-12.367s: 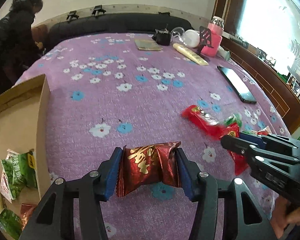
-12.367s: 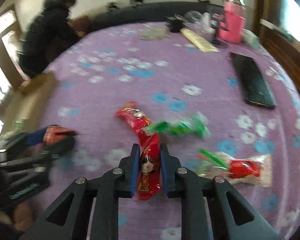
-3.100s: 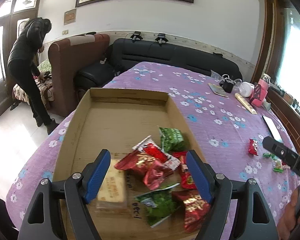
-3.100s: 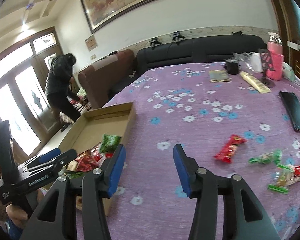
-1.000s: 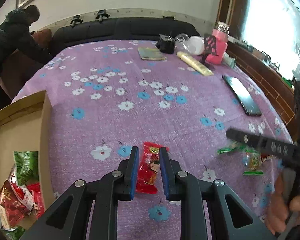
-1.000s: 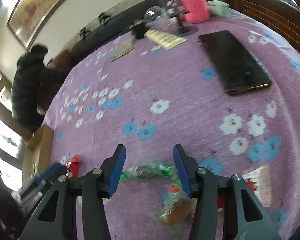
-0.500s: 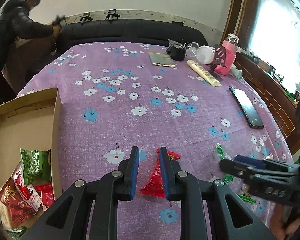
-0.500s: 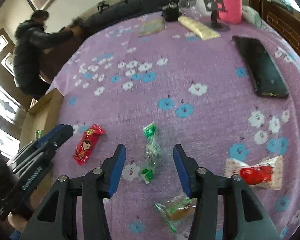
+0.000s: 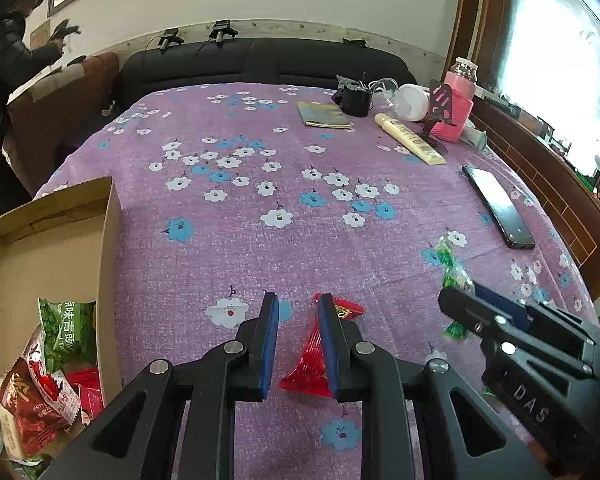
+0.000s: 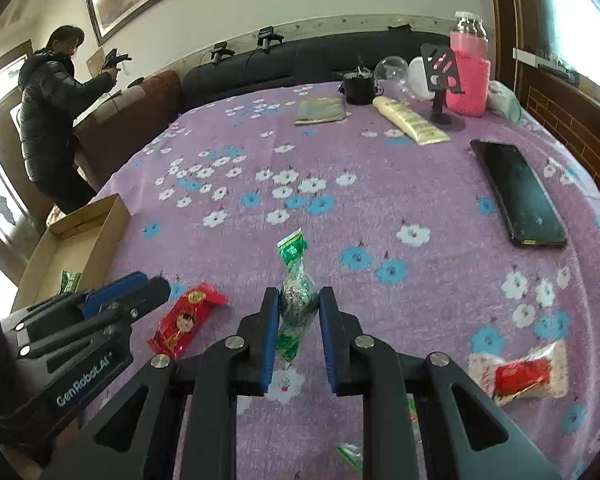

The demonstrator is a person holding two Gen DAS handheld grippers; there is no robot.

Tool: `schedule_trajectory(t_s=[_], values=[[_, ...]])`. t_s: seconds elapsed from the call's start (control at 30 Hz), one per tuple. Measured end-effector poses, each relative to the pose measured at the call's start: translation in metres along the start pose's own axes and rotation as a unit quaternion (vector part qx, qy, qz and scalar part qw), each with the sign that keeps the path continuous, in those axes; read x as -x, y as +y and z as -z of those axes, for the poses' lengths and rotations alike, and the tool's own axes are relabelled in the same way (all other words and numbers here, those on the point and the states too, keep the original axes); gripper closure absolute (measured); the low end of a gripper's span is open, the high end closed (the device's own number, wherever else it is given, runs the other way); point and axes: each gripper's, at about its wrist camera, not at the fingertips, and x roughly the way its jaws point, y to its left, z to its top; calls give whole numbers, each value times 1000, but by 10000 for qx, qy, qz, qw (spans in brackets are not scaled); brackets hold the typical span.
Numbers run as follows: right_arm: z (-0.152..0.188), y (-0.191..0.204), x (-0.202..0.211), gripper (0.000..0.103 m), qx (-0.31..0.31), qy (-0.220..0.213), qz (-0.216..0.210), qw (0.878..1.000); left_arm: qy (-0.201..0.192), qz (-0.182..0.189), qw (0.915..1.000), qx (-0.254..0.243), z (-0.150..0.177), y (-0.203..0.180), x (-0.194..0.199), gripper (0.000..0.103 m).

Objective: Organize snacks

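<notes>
**Clamping two snacks, box well off to the left**

My right gripper has just been closing, and its pads now press on the bulge of the green twist candy, which is low over the purple cloth. My left gripper is squeezed to its narrowest around the red packet. The packet sits against one pad only, so I cannot tell whether it is truly pinched.

My worries: the crinkly green wrapper may slide out on the carry, and the red packet may stay behind if only its edge is caught. With both tools so near each other, they could knock together.

The cardboard box already holds a green packet and red packets.
</notes>
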Motion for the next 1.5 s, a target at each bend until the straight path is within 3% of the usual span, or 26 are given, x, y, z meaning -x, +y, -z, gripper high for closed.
schedule_trajectory(t_s=[1.5], values=[[3,8,0,84,163,2,-141,9998,-70,-129,9995,-271,2,-10,-3,82]])
